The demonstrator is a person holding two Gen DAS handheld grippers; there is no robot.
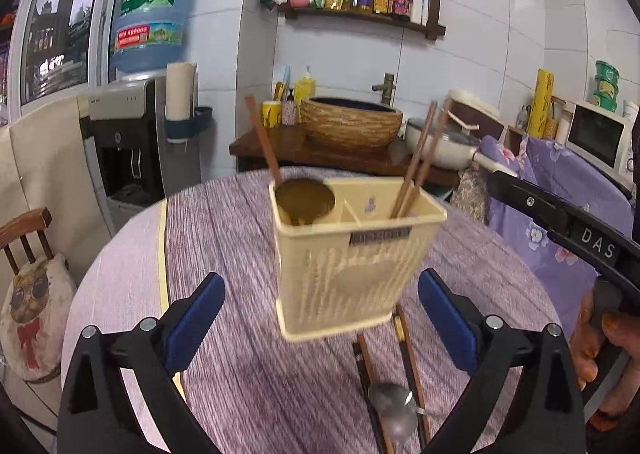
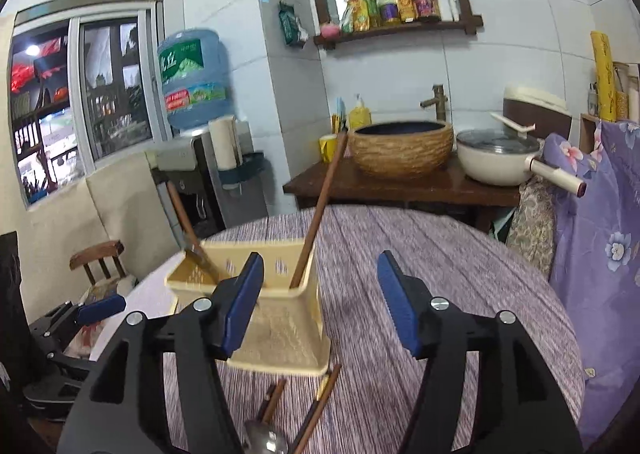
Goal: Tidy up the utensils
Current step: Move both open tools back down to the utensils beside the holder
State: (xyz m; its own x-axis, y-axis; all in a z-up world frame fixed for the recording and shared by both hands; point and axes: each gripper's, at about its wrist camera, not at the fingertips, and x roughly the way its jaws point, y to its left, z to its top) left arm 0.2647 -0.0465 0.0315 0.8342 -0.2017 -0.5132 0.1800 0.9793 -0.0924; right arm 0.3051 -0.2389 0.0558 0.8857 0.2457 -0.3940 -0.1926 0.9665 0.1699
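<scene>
Tongs (image 1: 320,318) (image 2: 320,302) wide apart around holder (image 1: 352,254).

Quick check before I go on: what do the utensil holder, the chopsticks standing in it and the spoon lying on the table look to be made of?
Utensil holder: cream plastic by its look, a moulded body with slotted walls and a matte finish.
Chopsticks: probably wood or bamboo, reddish-brown and dull; lacquer cannot be ruled out.
Spoon: likely stainless steel, a grey bowl with a bright highlight, though it is blurred.
</scene>
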